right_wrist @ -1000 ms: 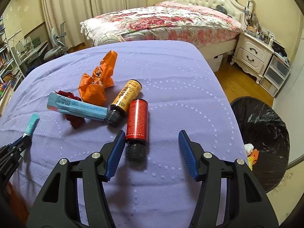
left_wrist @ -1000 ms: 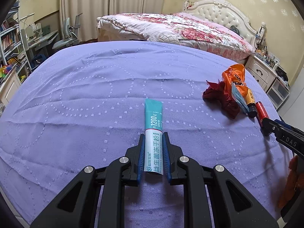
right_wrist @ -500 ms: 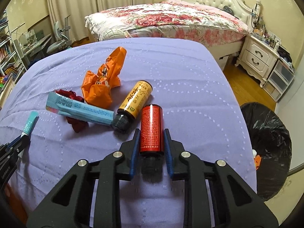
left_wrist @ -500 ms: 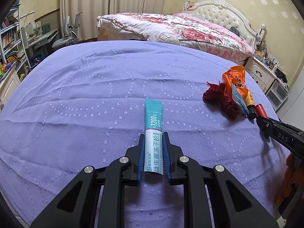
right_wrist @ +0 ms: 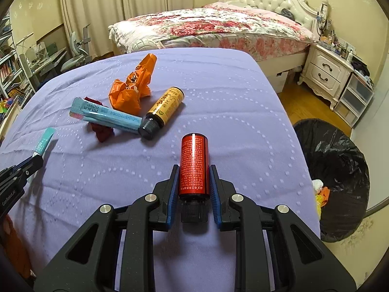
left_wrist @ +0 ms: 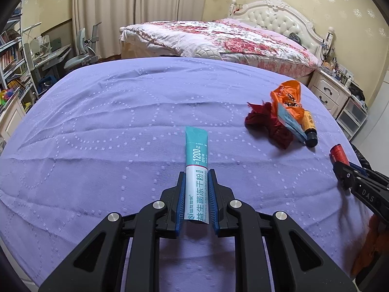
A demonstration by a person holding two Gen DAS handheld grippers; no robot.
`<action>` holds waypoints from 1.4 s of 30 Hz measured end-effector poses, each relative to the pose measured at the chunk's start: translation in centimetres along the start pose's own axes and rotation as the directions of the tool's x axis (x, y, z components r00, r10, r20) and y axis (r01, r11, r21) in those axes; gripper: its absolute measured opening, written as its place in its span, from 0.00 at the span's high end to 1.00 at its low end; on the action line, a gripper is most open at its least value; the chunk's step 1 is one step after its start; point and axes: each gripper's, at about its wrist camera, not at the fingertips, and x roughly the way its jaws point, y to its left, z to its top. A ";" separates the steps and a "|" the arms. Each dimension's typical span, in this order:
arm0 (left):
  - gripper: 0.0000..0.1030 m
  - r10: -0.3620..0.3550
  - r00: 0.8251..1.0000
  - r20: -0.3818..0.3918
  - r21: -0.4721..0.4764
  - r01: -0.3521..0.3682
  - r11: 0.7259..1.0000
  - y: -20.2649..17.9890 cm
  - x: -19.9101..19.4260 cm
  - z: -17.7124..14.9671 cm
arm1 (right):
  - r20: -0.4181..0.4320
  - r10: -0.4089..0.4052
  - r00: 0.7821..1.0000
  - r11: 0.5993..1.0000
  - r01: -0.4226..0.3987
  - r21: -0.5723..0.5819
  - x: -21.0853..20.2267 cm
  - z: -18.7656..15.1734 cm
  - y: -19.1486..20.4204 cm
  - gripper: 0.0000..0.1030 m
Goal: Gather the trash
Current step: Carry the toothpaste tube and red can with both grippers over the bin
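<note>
1. The left gripper is closed on a teal sachet. The right gripper is closed on a red bottle, its pads on the lower body just above the black cap.
2. Both items sit over the purple cloth; whether they are lifted clear of it I cannot tell. The bin with its black liner stands on the floor off the table's right edge.
3. Risk: the bottle is smooth and round, so it could likely twist or slide out between the pads on the swing to the bin.
4. Risk: the sachet is thin and held only at its near end, so the free end may droop or slip loose.
5. Each item's long axis runs along its gripper's fingers, pointing away from the camera; the bottle's cap faces the camera.
6. An orange wrapper, a yellow bottle, a blue sachet and a dark red scrap lie clustered, touching or overlapping.
</note>
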 end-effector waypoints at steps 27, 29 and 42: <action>0.82 -0.149 0.989 0.008 0.223 0.144 0.964 -14.7 -1.1 -1.0 | 0.073 -0.123 0.990 0.979 0.109 0.170 -4.8 -3.5 -10.6 0.78; 0.82 -0.167 0.986 0.007 0.243 0.160 0.957 -16.2 -0.9 -0.9 | 0.075 -0.142 0.987 0.973 0.125 0.193 -5.0 -3.6 -11.9 0.78; 0.82 -0.275 0.962 -0.001 0.340 0.258 0.904 -25.0 1.0 1.0 | 0.080 -0.234 0.969 0.928 0.198 0.316 -5.2 -2.7 -18.8 0.78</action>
